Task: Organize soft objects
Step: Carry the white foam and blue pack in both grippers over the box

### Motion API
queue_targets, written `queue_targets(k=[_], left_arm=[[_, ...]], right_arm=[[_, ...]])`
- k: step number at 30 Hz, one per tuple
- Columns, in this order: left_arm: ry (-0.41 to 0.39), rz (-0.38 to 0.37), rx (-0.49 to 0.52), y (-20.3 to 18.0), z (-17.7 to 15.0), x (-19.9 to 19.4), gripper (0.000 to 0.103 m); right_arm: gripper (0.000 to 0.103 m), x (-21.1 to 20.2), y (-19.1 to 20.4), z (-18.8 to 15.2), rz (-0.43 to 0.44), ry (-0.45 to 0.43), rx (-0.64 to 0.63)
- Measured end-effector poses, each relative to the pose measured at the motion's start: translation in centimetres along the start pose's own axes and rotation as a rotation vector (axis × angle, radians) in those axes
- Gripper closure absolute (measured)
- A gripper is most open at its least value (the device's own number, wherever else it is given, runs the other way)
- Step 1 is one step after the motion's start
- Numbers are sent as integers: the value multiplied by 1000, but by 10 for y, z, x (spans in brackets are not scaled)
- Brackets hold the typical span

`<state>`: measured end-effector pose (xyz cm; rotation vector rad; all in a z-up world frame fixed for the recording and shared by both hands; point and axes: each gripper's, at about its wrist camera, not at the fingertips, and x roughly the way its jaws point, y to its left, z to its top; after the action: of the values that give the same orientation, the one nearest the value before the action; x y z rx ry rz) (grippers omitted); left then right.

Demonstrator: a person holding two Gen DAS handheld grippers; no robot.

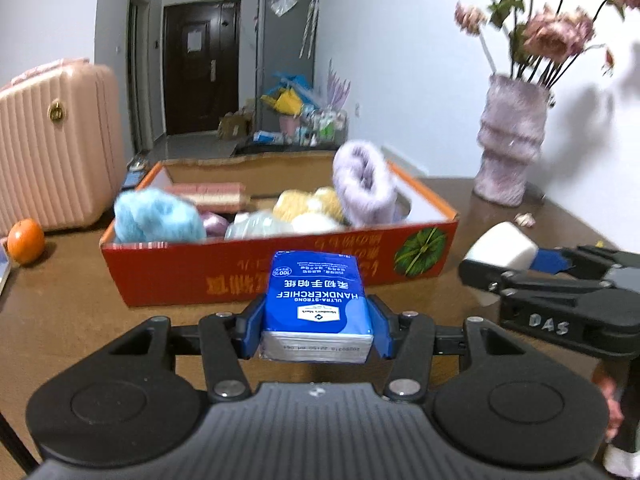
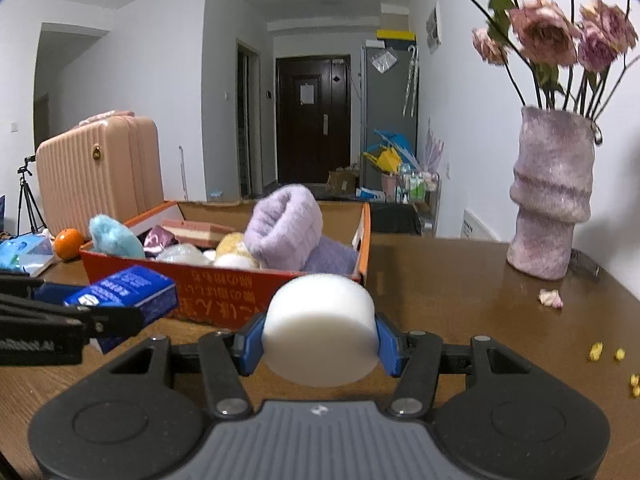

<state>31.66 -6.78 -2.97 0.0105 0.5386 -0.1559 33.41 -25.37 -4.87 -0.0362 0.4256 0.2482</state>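
left wrist view: our left tongs (image 1: 316,326) clamp blue tissue pack (image 1: 316,300) clear of tabletop (image 1: 80,312), aimed at red box (image 1: 280,276). our right tongs (image 2: 320,338) pinch white foam puck (image 2: 320,328), waiting beside box, likely so both drop in.

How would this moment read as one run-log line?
left claw: grips tissue pack | right claw: grips white foam puck | red box: ahead
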Motion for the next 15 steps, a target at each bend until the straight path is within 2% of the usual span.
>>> queue_targets(k=[7, 15], left_arm=[[-110, 32, 2, 5, 22, -15, 50], [-197, 80, -23, 23, 47, -7, 50]], right_arm=[[48, 5, 6, 22, 0, -66, -11], [48, 31, 20, 52, 21, -118, -35]])
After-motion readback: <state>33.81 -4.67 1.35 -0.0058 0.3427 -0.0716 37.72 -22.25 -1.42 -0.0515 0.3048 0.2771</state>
